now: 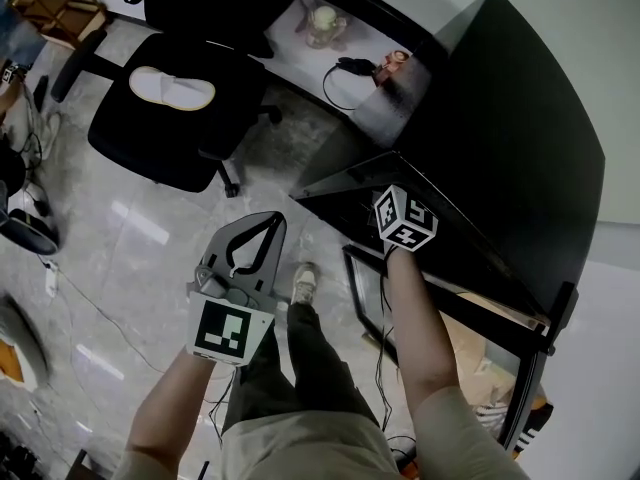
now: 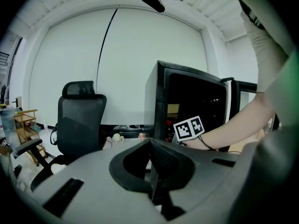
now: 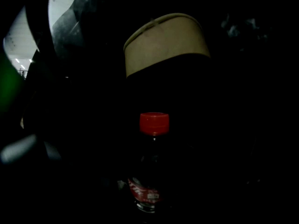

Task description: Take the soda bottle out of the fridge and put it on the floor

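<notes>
Head view: the left gripper [image 1: 262,224] sits at 7 o'clock over the grey floor [image 1: 130,238]. Its jaws are pressed together at the tips, with only the loop behind them hollow, and they hold and touch nothing. The right gripper [image 1: 405,218] is just right of centre, at the end of a bare forearm. Only its marker cube shows, because the front end is pushed into the open black fridge [image 1: 500,138] at 3 o'clock. A black office chair [image 1: 170,118] stands at 10 o'clock.

Left gripper view: the jaws meet at 6 o'clock with nothing between them, and they are clear of everything in the room. Beyond them the fridge [image 2: 191,106] stands at 3 o'clock with its door swung open. The right gripper's cube [image 2: 189,129] is at its opening. The chair [image 2: 79,120] is at 9 o'clock.

Right gripper view: the fridge interior is very dark and the jaws are barely visible. They stand wide apart and grip nothing. The soda bottle [image 3: 150,167] stands upright inside the fridge at 6 o'clock, straight ahead on the line between the jaws. Its red cap [image 3: 154,123] and red label catch the light, and there is dark space on both sides of it. A tan round tub [image 3: 163,41] sits above it at 12 o'clock.
</notes>
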